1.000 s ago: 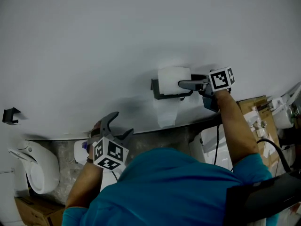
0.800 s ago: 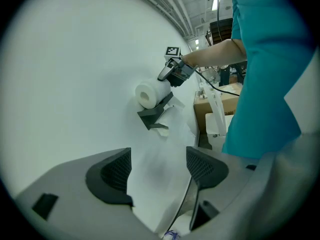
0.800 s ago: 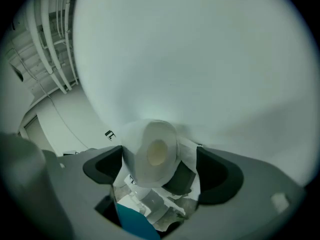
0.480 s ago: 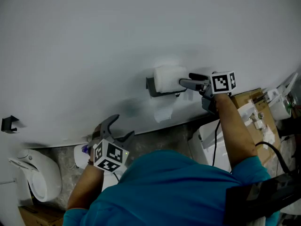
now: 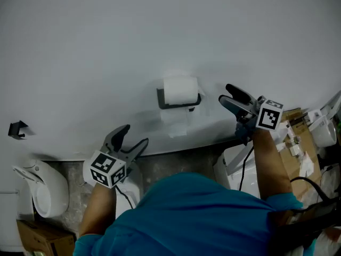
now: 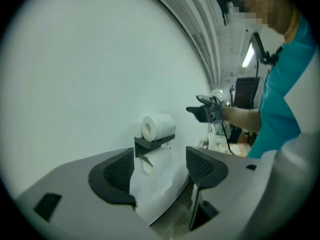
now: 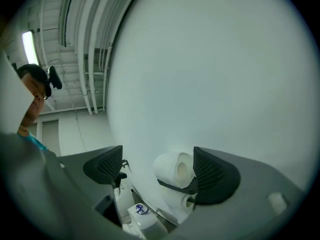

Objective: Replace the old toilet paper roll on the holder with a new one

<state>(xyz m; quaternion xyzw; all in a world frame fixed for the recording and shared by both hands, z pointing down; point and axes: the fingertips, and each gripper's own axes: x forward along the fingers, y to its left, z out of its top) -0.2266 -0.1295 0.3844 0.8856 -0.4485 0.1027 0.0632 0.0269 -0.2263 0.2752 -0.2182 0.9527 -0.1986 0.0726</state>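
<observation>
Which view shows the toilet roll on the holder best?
The left gripper view: the toilet roll sits unobstructed on its holder, core end visible. The head view shows it small, from above; in the right gripper view a jaw partly hides it.

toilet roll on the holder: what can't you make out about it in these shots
- Head view: the toilet roll hides how the holder carries it.
- Right gripper view: a jaw pad hides the roll's right end and part of a white shape beneath.
- Any view: old or new roll, unclear.
</observation>
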